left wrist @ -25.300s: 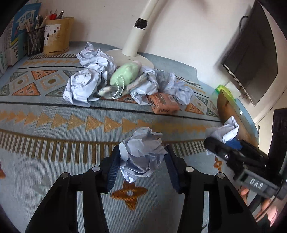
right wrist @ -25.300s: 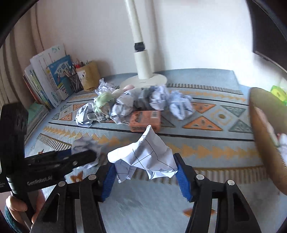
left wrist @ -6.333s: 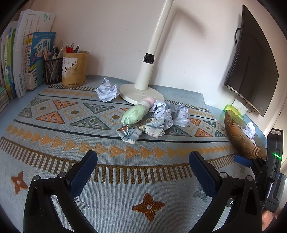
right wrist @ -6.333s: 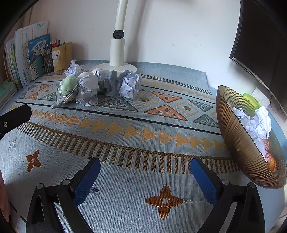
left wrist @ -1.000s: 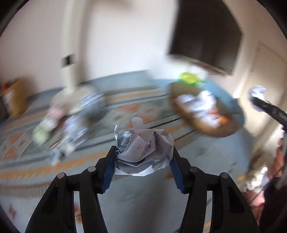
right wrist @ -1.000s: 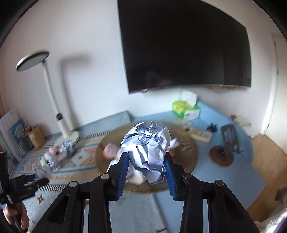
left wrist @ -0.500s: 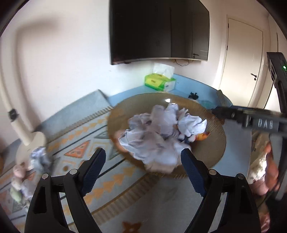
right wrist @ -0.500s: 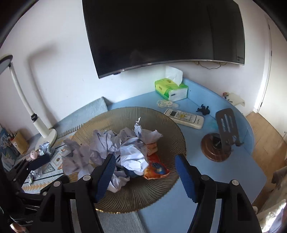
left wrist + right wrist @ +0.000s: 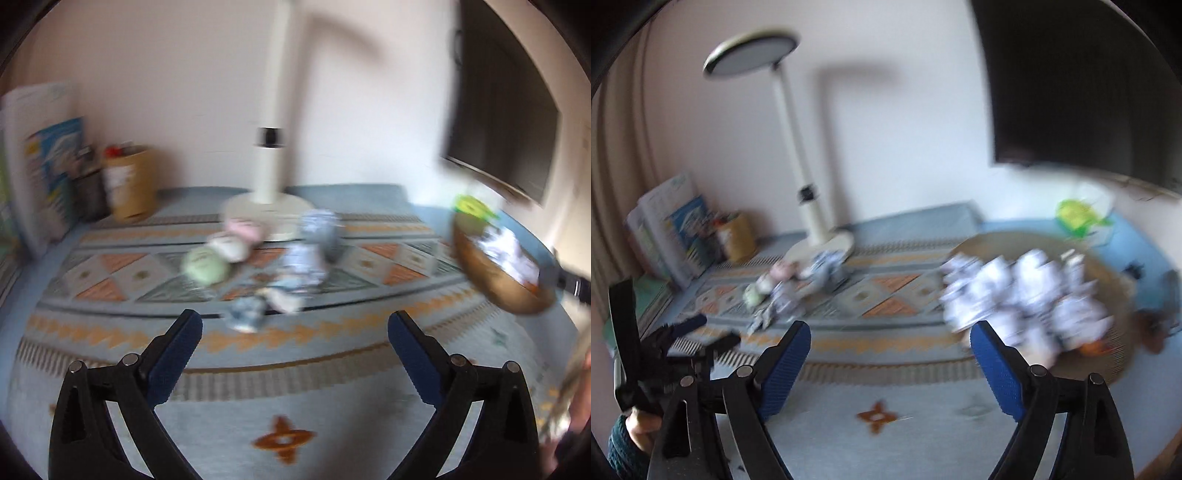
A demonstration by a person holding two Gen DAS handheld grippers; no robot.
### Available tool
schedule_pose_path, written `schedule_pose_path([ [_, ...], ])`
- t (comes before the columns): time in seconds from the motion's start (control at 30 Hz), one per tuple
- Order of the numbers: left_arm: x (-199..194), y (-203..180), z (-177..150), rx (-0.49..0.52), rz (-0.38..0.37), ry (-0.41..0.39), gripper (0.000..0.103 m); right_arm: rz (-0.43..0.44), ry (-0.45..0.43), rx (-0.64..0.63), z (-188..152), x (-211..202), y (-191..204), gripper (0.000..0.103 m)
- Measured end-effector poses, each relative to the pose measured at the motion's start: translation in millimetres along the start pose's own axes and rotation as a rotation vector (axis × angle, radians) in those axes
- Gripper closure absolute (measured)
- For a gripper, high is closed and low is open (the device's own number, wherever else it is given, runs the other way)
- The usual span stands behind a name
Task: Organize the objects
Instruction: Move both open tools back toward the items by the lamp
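A home room, likely a study corner or living room. A white desk lamp (image 9: 809, 177) stands on a blue worktop (image 9: 1137, 236) covered by a patterned cloth (image 9: 110, 398). Left of the lamp are upright books (image 9: 670, 225) and a pen holder (image 9: 129, 184); right of it, a flat screen (image 9: 1082, 81) hangs on the wall above a tissue box (image 9: 1078, 216).

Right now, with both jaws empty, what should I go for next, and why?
Probably send the left gripper to the nearest crumpled paper in the pile by the lamp. Its jaws have just opened with nothing between them, the bowl already holds paper, and more is left on the mat.
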State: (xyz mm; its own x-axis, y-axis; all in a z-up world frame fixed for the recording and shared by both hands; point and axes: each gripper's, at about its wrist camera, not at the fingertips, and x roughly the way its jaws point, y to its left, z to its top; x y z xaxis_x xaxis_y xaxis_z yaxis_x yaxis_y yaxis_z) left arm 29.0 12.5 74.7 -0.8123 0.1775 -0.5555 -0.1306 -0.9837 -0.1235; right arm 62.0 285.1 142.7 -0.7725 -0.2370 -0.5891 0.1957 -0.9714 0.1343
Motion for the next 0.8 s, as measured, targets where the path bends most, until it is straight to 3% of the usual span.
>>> schedule_pose_path([
  [0.1, 15.6, 15.3, -13.3, -0.051, -0.027, 0.032, 0.002, -0.050, 0.062, -0.006, -19.3, 48.3, 15.6, 0.016],
  [0.2, 17.6, 18.0, -16.1, -0.066, -0.032, 0.064, 0.002, -0.091, 0.084, 0.020, -30.5, 68.7, 14.1, 0.016],
  [0.33, 9.6, 17.2, -19.1, -0.065, -0.019, 0.039, 0.002, -0.132, 0.083, 0.024, -31.7, 70.4, 9.0, 0.016],
  [0.57, 10.3, 20.6, -18.4, -0.086, -0.042, 0.041, 0.001, -0.204, 0.111, -0.122, -37.1, 79.7, 36.9, 0.015],
  [0.8, 10.2, 20.4, -19.0, -0.090, -0.051, 0.039, 0.001, -0.160, 0.126, -0.050, -35.5, 78.1, 22.0, 0.013],
])
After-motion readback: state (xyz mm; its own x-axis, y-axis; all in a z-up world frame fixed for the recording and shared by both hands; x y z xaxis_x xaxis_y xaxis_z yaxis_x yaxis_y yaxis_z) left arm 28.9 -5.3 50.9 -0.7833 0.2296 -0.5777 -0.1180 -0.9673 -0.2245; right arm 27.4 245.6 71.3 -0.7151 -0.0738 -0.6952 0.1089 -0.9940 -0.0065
